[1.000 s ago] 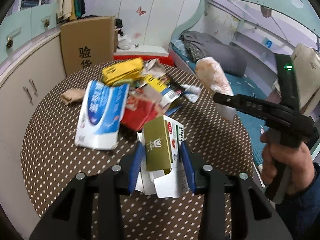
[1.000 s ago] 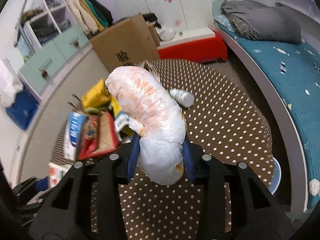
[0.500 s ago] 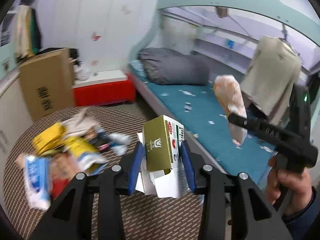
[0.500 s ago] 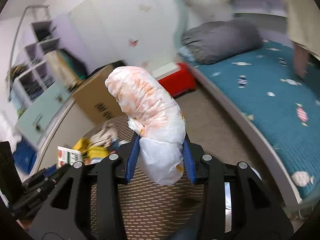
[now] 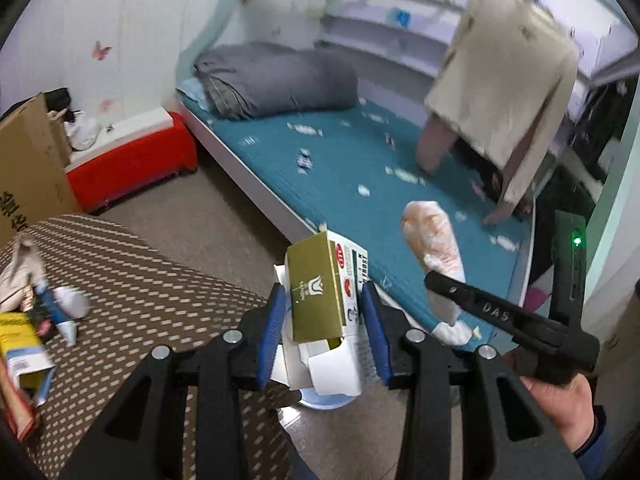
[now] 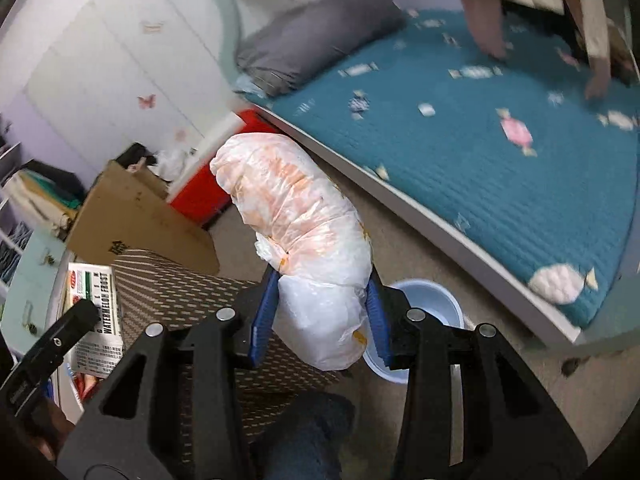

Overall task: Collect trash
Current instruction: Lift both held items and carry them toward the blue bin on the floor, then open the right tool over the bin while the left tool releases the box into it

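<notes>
My left gripper (image 5: 324,316) is shut on a green and white cardboard box (image 5: 320,292), held past the edge of the round dotted table (image 5: 132,280). The box also shows at the left of the right wrist view (image 6: 94,312). My right gripper (image 6: 318,308) is shut on a crumpled white and orange plastic bag (image 6: 308,240), held over the floor. The bag shows in the left wrist view (image 5: 434,248) too. A pale blue bin (image 6: 428,312) stands on the floor just under both grippers; its rim (image 5: 324,400) peeks below the box.
Leftover trash (image 5: 28,320) lies on the table's left side. A bed with a teal cover (image 5: 380,184) runs along the right. A cardboard carton (image 6: 136,224) and a red box (image 5: 132,164) stand by the wall. My knee (image 6: 304,432) is below.
Both grippers have swung right and away from the trash pile with their loads, from over the table to its edge above the floor and the blue bin.
</notes>
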